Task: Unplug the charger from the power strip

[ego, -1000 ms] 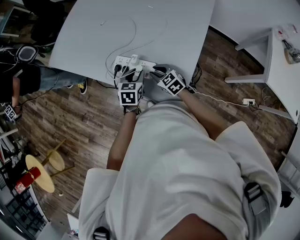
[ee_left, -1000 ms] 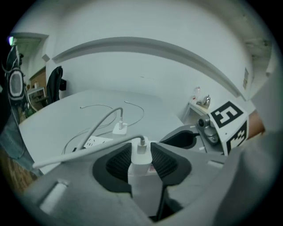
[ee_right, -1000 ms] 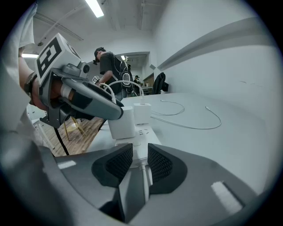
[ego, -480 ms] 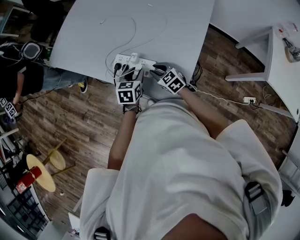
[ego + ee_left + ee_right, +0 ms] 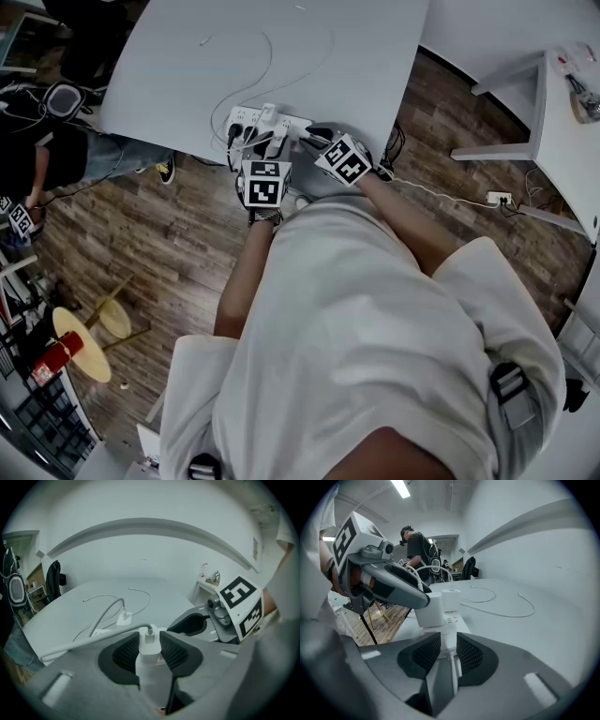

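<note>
The left claw (image 5: 150, 638) is pinching a white charger (image 5: 150, 660); both ribbed pads press on its two sides, and the charger stands upright between them. A white cable (image 5: 93, 641) is plugged in the top of this charger and runs away to the left over the worktop (image 5: 300, 56).

The right claw (image 5: 448, 645) is closed on the near end of the white power strip (image 5: 449, 619), at the place where the strip's own cord comes out, and the pads touch it on both sides. In the right gripper view the charger is seen just behind this claw, sitting on the upper face of the power strip and a little tilted. Whether its pins are still inside the socket I cannot tell.

A second charger (image 5: 451, 599), also white, stands on the power strip just beyond the first one. The power strip lies at the near edge of the worktop, close to the person who holds the claws. Farther on the worktop lie thin wires (image 5: 272, 70) in loose curves. Beside the worktop is a wooden floor (image 5: 169, 253), and another person (image 5: 56, 155) stands at the left side
</note>
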`<action>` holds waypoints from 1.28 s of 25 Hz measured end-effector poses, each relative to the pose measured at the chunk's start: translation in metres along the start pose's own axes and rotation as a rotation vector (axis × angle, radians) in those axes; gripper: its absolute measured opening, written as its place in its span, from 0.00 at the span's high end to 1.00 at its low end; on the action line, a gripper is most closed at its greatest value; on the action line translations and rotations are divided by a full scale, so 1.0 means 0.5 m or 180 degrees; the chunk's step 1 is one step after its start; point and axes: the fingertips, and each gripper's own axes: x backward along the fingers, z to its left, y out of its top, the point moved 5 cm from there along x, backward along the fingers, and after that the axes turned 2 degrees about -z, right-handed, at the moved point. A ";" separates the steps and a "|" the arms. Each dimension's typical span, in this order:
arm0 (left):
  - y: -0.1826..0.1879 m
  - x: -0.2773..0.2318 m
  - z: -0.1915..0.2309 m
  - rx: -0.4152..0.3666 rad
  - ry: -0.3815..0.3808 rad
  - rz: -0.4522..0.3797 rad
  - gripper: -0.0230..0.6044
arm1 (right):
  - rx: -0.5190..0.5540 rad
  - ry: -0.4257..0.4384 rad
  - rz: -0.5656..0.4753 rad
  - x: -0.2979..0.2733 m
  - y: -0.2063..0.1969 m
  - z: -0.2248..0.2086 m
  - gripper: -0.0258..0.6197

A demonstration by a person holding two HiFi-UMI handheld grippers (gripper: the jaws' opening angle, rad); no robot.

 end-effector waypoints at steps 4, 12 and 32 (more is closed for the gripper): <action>-0.007 0.005 0.015 0.0390 -0.0062 -0.0096 0.74 | 0.0011 0.0006 -0.0019 0.000 0.004 0.000 0.79; -0.005 0.003 0.007 0.0227 -0.0057 -0.0071 0.74 | -0.0022 0.0018 -0.0044 -0.002 -0.001 0.000 0.79; -0.003 0.006 0.017 0.0463 -0.0103 -0.0131 0.74 | -0.0018 0.0005 -0.0048 -0.001 0.000 -0.002 0.79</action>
